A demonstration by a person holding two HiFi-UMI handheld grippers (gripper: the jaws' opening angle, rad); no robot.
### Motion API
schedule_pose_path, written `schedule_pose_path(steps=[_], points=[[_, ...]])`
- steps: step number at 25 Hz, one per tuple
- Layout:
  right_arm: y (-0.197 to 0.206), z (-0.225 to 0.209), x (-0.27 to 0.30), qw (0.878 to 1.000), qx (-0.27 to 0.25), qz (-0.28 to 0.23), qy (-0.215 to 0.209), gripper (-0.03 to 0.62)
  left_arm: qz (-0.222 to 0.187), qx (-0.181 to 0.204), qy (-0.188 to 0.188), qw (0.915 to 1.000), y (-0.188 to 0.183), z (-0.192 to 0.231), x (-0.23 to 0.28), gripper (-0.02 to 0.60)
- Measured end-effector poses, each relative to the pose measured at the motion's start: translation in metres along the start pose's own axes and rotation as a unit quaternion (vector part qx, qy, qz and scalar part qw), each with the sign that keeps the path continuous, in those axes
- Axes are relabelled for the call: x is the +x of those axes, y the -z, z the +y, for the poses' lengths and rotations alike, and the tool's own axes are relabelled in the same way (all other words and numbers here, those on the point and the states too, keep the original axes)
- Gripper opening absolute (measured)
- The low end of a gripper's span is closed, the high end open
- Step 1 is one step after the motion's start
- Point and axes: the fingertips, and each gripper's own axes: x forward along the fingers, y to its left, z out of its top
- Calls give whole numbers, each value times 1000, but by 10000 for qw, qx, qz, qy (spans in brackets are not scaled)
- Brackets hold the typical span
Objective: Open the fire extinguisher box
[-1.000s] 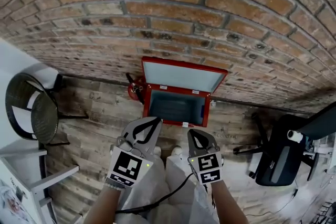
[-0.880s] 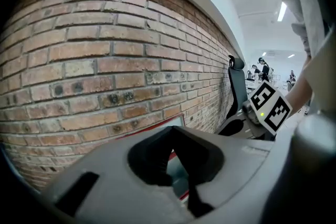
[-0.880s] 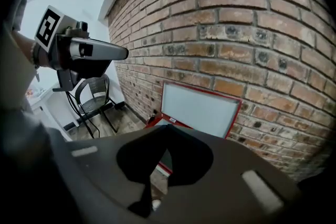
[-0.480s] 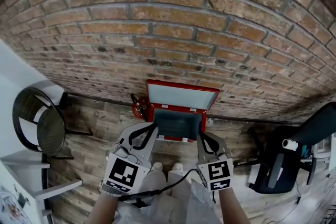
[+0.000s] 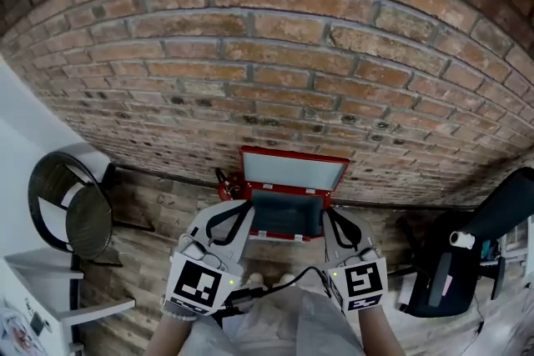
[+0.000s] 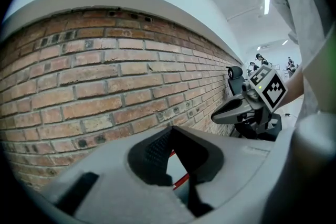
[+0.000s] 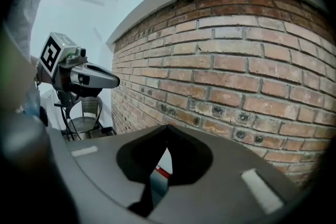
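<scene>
Fire extinguisher box [image 5: 288,211] sits on the plank floor [image 5: 150,217], back against the brick wall [image 5: 275,54]. It is red, and its lid [image 5: 294,172] is already swung up, leaning on the bricks. The inside looks grey-blue; contents can't be made out. A red extinguisher [image 5: 223,182] stands just beside the box's left side.

Left claw [image 5: 244,205] is pressed together at the tips, pinching nothing. The left gripper view shows the same: the tips of the claw [image 6: 170,129] meet in a peak, and only a sliver of the red box edge [image 6: 180,181] shows through the gap below them. Its marker cube [image 5: 198,283] faces the head camera.

Right claw [image 5: 330,213] is also pressed together and empty. In the right gripper view the tips [image 7: 167,127] touch, with a bit of the red box [image 7: 161,171] behind the gap.

Both claws point at the wall, side by side. In the head view they overlap the box's front corners, left claw on the left corner and right claw on the right. No contact with the box is visible.

A cable [image 5: 271,289] runs between the two grippers. A wicker chair [image 5: 71,208] stands well apart on the left, and a black office chair [image 5: 455,258] on the right.
</scene>
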Motion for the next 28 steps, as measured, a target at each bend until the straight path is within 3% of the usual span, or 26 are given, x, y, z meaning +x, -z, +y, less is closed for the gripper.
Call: schedule_pose_path(steps=[4,11,28], points=[[-23,-2,-6,9993,-147,-324,70,6,-219,10,-108,9997,-16,4,-7,0],[-37,-1,-15,9987,-285,-407,100,6,-343,-2,-166,9993,-25,7,-11,0],[-46,-10,-19,9976,-474,-491,151,6,-331,-80,-263,9991,-26,7,-12,0]])
